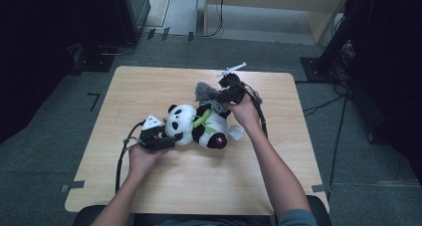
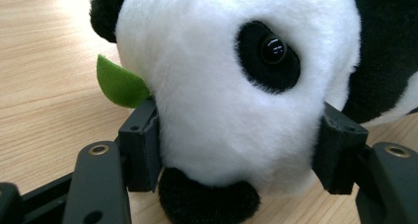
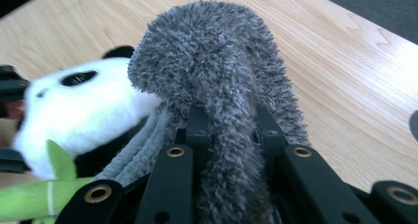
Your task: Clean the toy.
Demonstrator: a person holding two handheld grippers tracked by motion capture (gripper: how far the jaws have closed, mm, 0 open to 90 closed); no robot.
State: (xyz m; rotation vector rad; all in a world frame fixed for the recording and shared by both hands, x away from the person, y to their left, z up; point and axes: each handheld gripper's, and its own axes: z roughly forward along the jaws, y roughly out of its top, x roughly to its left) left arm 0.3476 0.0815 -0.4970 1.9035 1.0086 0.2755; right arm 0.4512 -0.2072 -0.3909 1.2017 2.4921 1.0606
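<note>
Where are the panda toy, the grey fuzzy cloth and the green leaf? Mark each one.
panda toy (image 2: 217,110): left gripper view, on the white face below the eye.
grey fuzzy cloth (image 3: 212,66): right gripper view, on its bunched top.
green leaf (image 2: 118,83): left gripper view, on the leaf's middle.

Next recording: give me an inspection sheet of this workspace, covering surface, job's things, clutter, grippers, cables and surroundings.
Surface: light wooden table, bare near the person.
Job's things: plush panda lying mid-table with a green leaf by its head; grey fuzzy cloth lifted at its far side.
Clutter: small white scrap beside the panda.
Grippers: left gripper clamps the panda's head between its pads; right gripper is shut on the grey cloth.
Cables: one black cable trails from each gripper; more lie on the floor at right.
Surroundings: grey carpet, dark equipment at left, wooden furniture behind.
</note>
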